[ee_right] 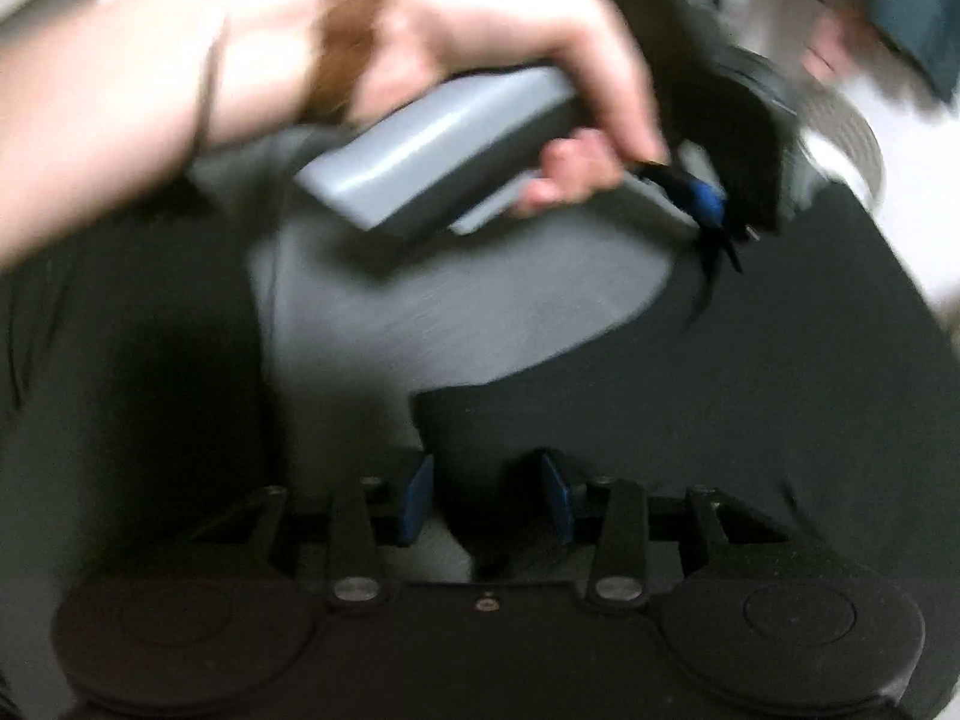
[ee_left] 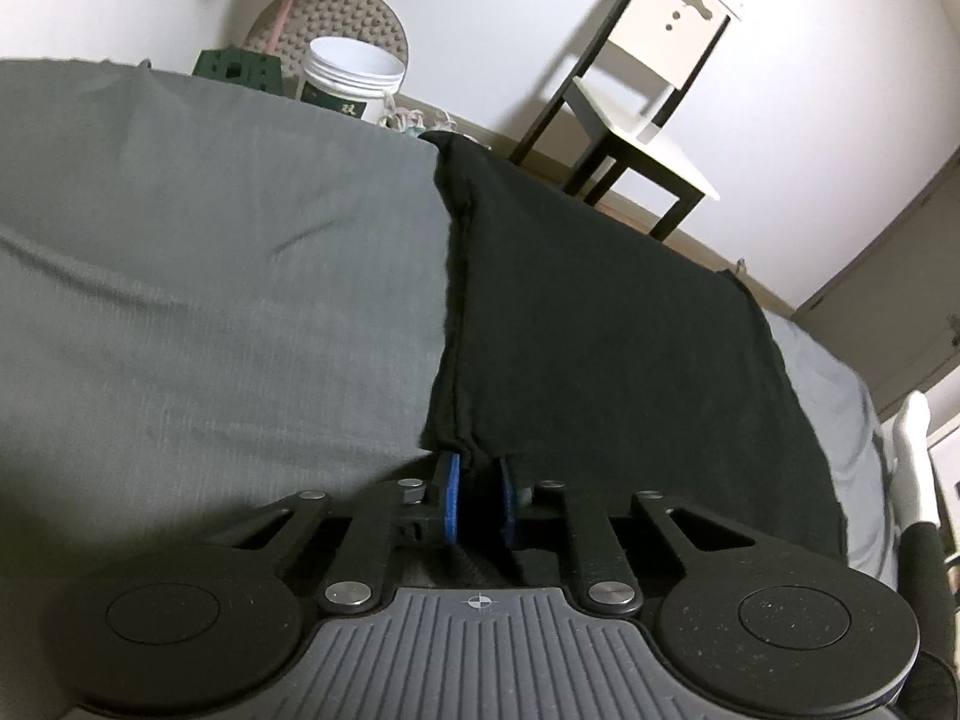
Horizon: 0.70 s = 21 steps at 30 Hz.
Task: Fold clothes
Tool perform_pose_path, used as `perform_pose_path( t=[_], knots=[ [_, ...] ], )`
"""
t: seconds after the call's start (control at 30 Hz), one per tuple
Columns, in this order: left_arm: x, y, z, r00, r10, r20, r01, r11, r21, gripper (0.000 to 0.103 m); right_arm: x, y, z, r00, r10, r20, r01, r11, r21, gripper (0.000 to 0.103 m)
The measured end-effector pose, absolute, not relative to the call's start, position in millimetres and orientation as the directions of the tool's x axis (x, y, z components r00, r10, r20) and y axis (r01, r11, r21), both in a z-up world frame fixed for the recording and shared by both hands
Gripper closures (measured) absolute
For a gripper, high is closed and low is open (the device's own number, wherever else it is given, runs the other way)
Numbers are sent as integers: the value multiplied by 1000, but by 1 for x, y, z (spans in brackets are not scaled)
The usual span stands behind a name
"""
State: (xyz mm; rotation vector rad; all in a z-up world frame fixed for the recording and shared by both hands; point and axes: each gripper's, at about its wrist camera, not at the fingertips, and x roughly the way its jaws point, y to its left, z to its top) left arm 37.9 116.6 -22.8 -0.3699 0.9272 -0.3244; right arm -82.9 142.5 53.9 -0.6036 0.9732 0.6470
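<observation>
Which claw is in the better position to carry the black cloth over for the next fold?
Left. The left claw is shut on the black cloth edge; the right claw is open around a corner, not gripping it.

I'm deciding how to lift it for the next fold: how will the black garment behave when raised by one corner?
Probably floppy: the black garment lies flat and follows the grey sheet, so it should sag rather than hold shape. It looks thin and light. The left tongs pinch its corner with the fabric bunched between the blue pads, so slipping seems unlikely.
</observation>
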Motion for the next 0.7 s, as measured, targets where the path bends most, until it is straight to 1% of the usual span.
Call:
perform_pose_path(
  t=[0.07,0.13,0.17,0.2,0.23,0.27,0.4,0.5,0.6,0.67,0.7],
  knots=[
    [38,118,-24,562,-430,-706,109,885,-452,90,-92,151,52,466,194,-864,-736,626,-256,67],
    [37,118,-24,564,-432,-704,110,884,-455,90,-100,153,51,532,162,-831,-700,636,-324,75],
    [37,119,-24,566,-434,-701,110,883,-457,90,-103,152,52,554,152,-819,-674,659,-333,87],
    [36,119,-23,568,-435,-699,111,882,-459,91,-106,151,52,575,142,-806,-647,682,-342,93],
    [36,119,-22,571,-437,-695,112,880,-461,91,-110,150,53,596,130,-792,-619,703,-350,93],
    [36,118,-22,574,-439,-691,114,879,-464,91,-114,143,57,609,136,-781,-585,742,-327,95],
    [33,120,-15,593,-470,-653,127,856,-501,91,-130,107,76,655,173,-736,-424,890,-167,96],
    [30,115,-5,611,-517,-600,171,826,-537,91,-142,80,91,691,189,-697,-290,957,-28,96],
    [28,99,4,616,-552,-563,222,806,-548,91,-154,45,99,715,218,-664,-159,976,148,96],
    [27,83,11,614,-570,-547,256,798,-545,91,-164,17,101,731,240,-639,-73,958,276,96],
    [26,76,15,614,-577,-539,271,795,-542,91,-170,4,101,745,240,-623,-39,947,319,96]
  ],
)
